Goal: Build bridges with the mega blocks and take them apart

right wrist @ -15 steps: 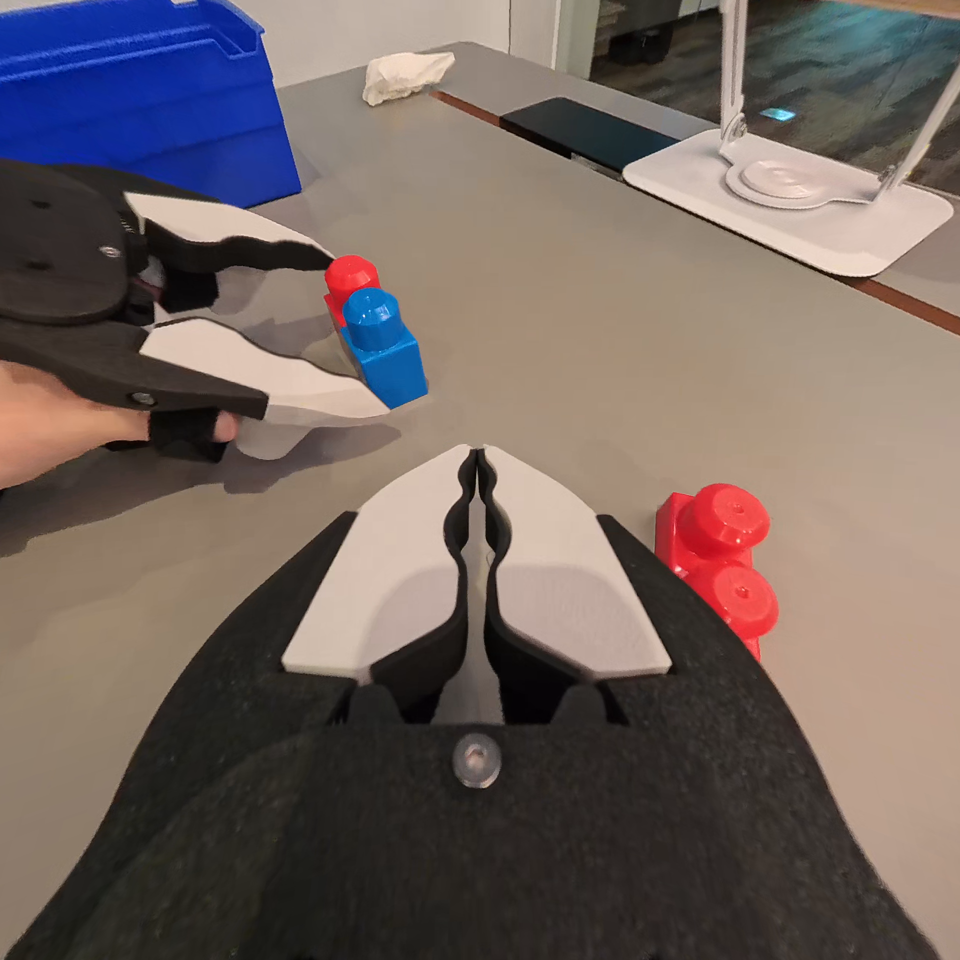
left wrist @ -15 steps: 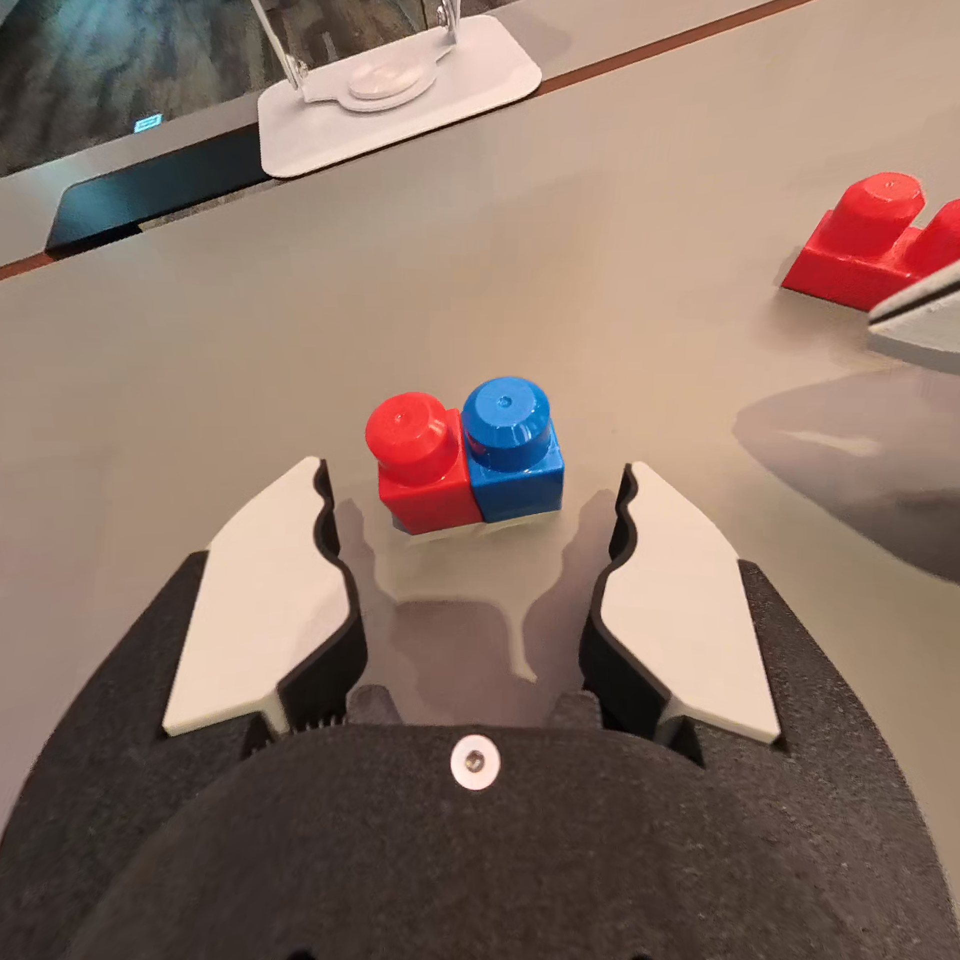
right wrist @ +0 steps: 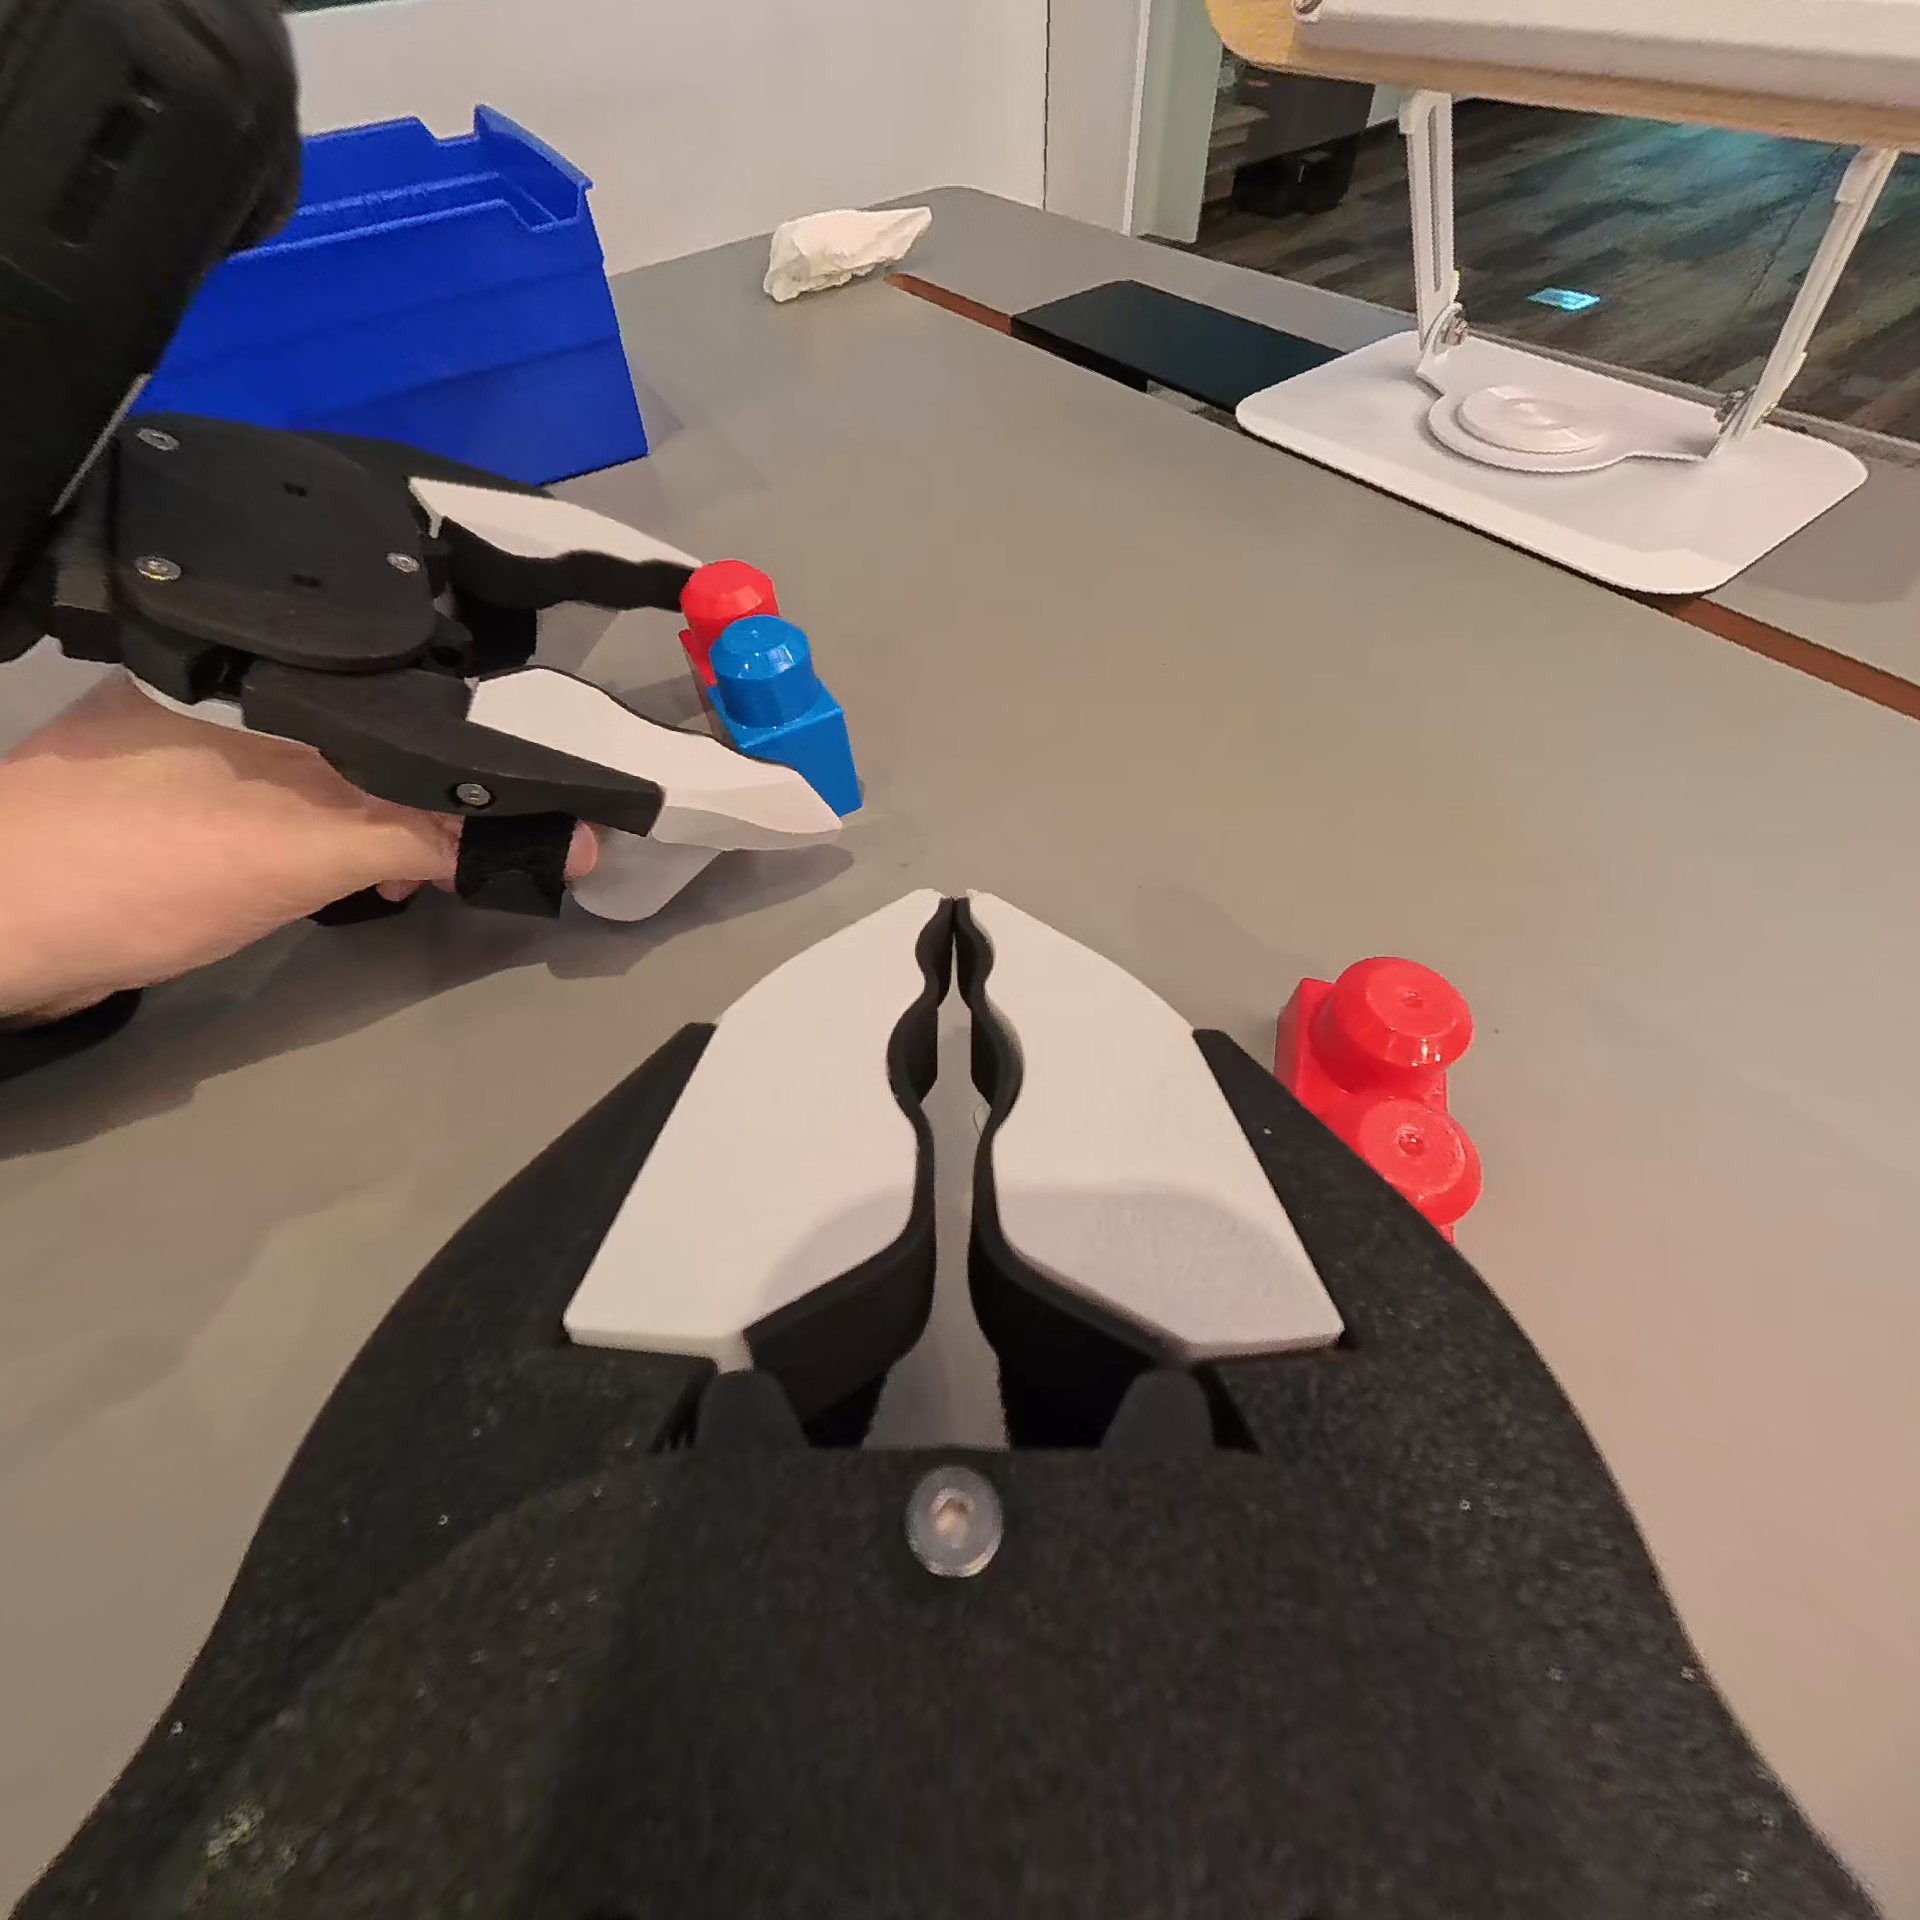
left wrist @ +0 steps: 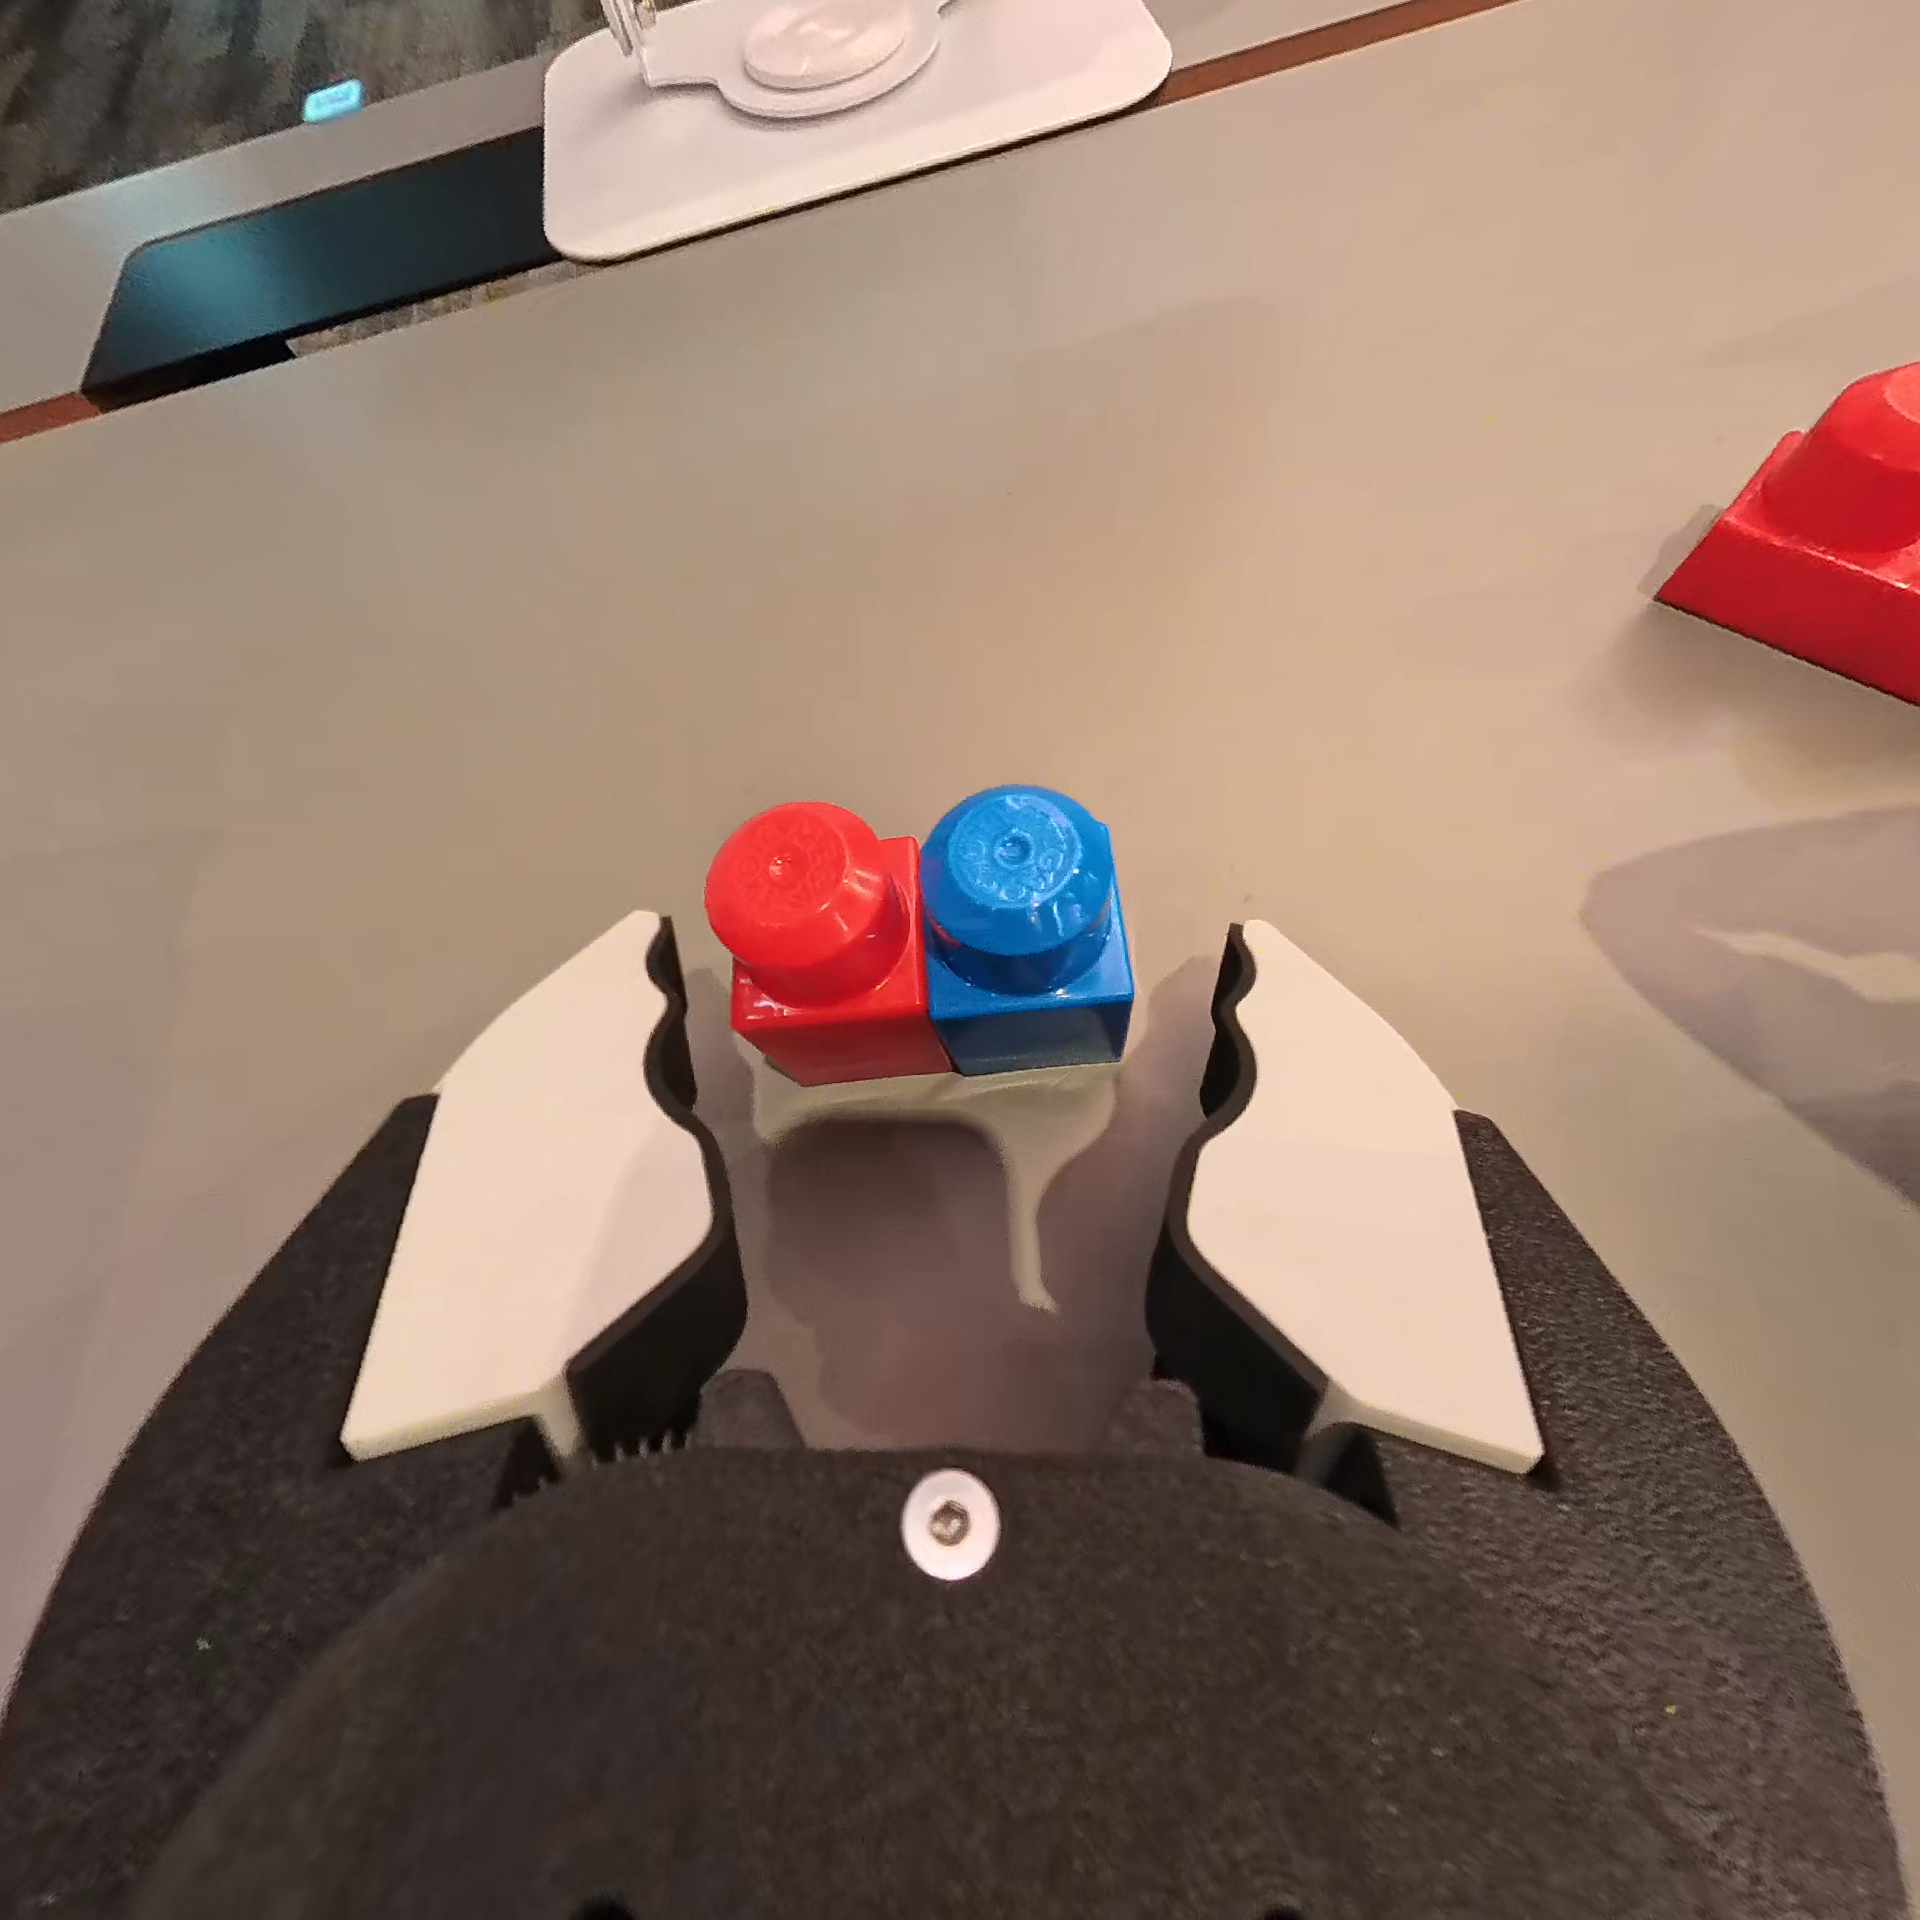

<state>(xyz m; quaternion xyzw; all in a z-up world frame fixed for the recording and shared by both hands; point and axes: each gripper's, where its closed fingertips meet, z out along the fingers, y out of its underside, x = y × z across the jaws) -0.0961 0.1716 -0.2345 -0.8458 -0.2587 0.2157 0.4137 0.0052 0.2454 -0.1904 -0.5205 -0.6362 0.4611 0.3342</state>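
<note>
A small red block (left wrist: 821, 956) and a small blue block (left wrist: 1023, 940) stand side by side, touching, on the grey table (left wrist: 935, 520). My left gripper (left wrist: 951, 940) is open, its fingertips on either side of the pair without touching them. In the right wrist view the pair shows as red block (right wrist: 727, 603) and blue block (right wrist: 784, 707) between the left gripper's fingers (right wrist: 727, 790). A red two-stud block (right wrist: 1377, 1081) lies on the table just right of my right gripper (right wrist: 954, 904), which is shut and empty. That block also shows in the left wrist view (left wrist: 1829, 561).
A blue bin (right wrist: 416, 301) stands at the back left of the table. A white stand base (right wrist: 1558, 468), a black flat pad (right wrist: 1164, 338) and a crumpled white cloth (right wrist: 842, 249) lie along the far edge. A person's hand (right wrist: 187, 831) holds the left gripper.
My left gripper has moved forward, so the red and blue pair now sits between its fingertips. My right gripper has stayed shut and shifted slightly; it no longer shows in the left wrist view.
</note>
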